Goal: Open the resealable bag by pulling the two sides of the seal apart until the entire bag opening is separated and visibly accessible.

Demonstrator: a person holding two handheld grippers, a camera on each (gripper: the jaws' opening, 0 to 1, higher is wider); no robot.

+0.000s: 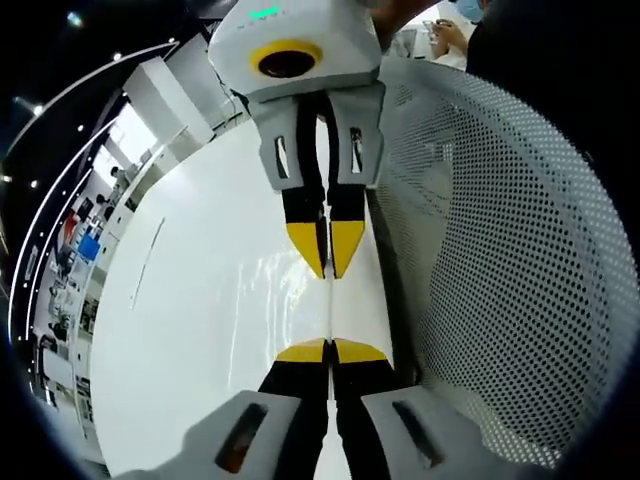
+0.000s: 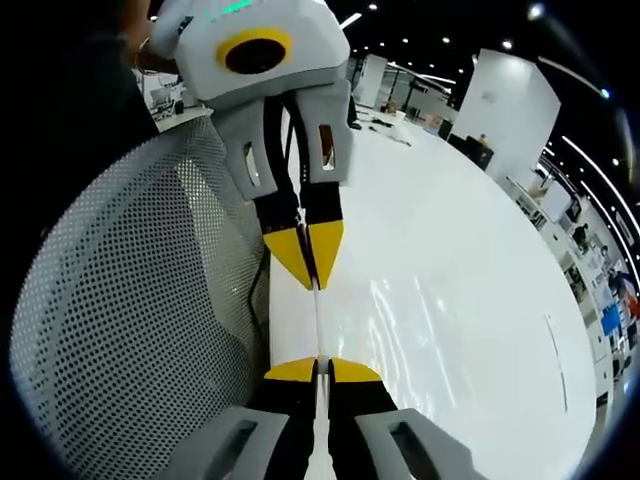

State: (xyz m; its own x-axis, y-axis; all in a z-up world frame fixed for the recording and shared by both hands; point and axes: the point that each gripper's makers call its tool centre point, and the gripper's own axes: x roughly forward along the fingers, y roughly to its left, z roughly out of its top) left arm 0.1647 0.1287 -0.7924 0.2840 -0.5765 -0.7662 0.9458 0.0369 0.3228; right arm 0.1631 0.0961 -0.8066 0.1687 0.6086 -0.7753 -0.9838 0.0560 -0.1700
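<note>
In the left gripper view the left gripper (image 1: 330, 352) rises from the bottom, its yellow-tipped jaws pressed together on the thin edge of the clear resealable bag (image 1: 329, 305). Facing it from the top of that view, the right gripper (image 1: 328, 268) is likewise clenched on the same edge, so the bag is stretched as a narrow, glossy strip between the two sets of tips. The right gripper view mirrors this: the right gripper (image 2: 318, 367) below, the left gripper (image 2: 315, 280) above, the bag (image 2: 317, 322) pinched between them. Below the bag lies a white table (image 1: 200, 320). A perforated mesh chair back (image 1: 500, 250) stands just beside the grippers.
</note>
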